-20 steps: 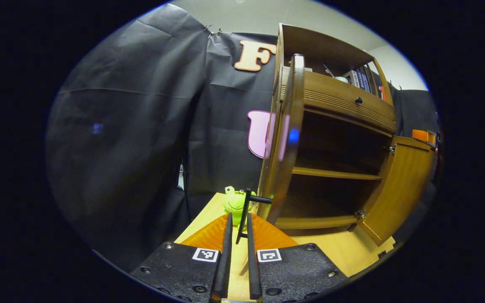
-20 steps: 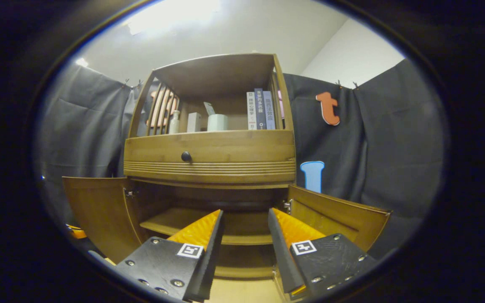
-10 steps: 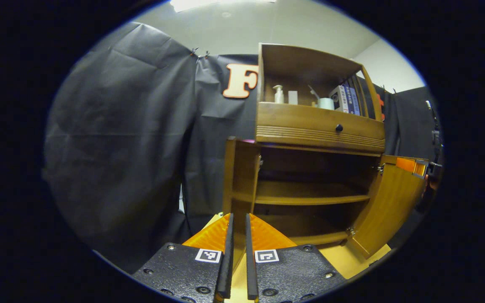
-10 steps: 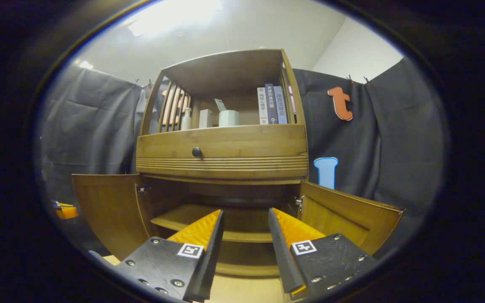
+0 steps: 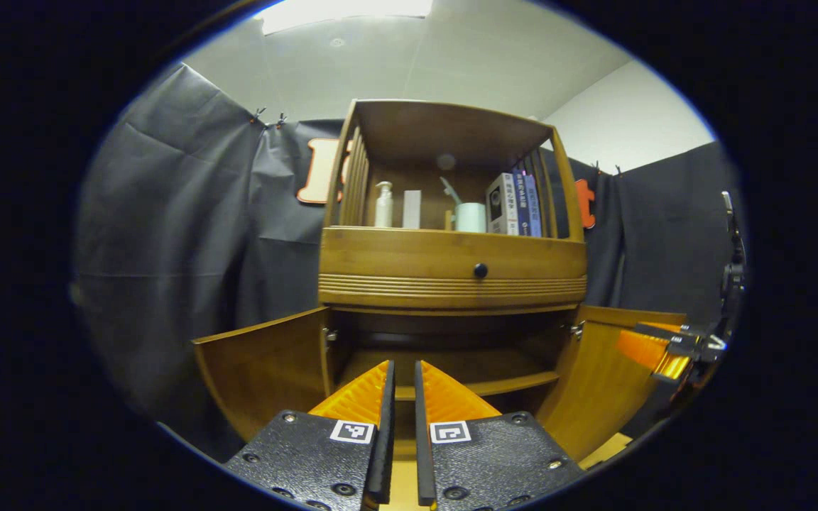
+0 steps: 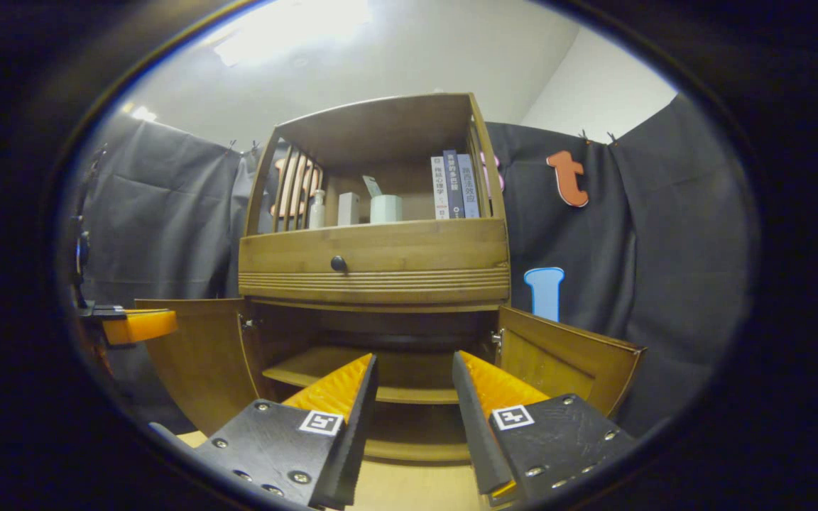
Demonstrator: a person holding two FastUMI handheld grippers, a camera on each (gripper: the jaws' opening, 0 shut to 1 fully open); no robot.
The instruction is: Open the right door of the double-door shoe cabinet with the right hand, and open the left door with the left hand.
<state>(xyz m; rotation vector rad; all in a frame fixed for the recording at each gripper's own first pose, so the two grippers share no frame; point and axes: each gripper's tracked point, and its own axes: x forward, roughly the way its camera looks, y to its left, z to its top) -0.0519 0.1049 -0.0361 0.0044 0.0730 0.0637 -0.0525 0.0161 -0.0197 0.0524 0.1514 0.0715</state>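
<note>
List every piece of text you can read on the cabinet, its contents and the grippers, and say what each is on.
Book spines: printed characters, too small and blurred to read.
Bottle: no legible text.
Square markers: black-and-white patterns, no words.
Nothing here can be quoted.

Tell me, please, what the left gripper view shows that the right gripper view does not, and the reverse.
Left gripper view: the left gripper up close, its fingers nearly together with nothing between them, and the right gripper farther off by the right door.
Right gripper view: the right gripper up close, its fingers wide apart, and the left gripper farther off by the left door.
Both: the cabinet with both doors swung open, its drawer knob, and the bottle, cup and books on top.
</note>
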